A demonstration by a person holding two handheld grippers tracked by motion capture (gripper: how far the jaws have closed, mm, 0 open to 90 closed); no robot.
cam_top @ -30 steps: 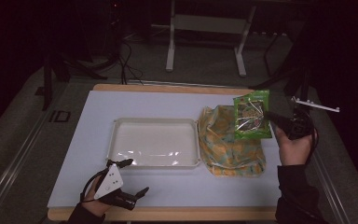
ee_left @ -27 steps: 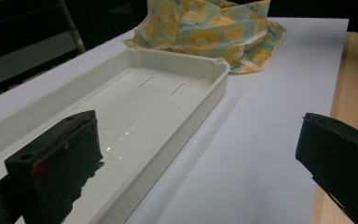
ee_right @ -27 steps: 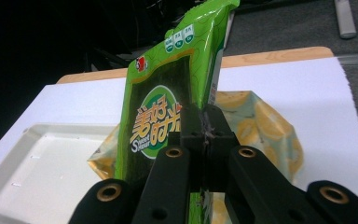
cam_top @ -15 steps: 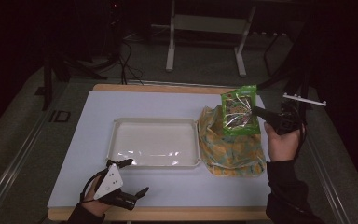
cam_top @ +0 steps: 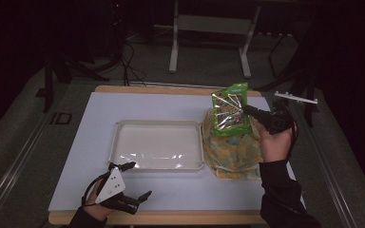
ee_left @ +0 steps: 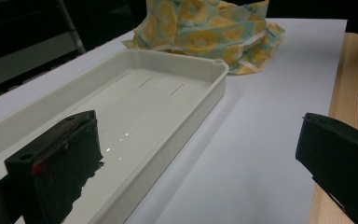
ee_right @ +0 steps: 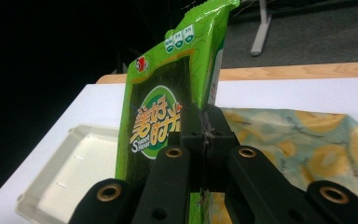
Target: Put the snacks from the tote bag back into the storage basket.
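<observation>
A green snack packet (cam_top: 230,110) hangs in the air above the yellow-patterned cloth bag (cam_top: 233,152), with my right gripper (cam_top: 248,112) shut on its edge. In the right gripper view the packet (ee_right: 168,107) stands upright between my closed jaws (ee_right: 208,135), over the bag (ee_right: 298,140). A shallow white tray (cam_top: 119,147) lies in the middle of the white mat, left of the bag. My left gripper (cam_top: 135,181) rests near the table's front edge, open, with nothing between its jaws. The left gripper view looks along the tray (ee_left: 200,93) toward the bag (ee_left: 205,32).
The white mat (cam_top: 171,107) covers most of a wooden table (cam_top: 171,217), whose edge shows at the front and back. A metal stand's legs (cam_top: 209,47) and cables lie on the dark floor behind the table.
My right gripper has carried the green packet leftward, from beside the bag's right edge to above the bag. The left gripper has stayed where it was.
</observation>
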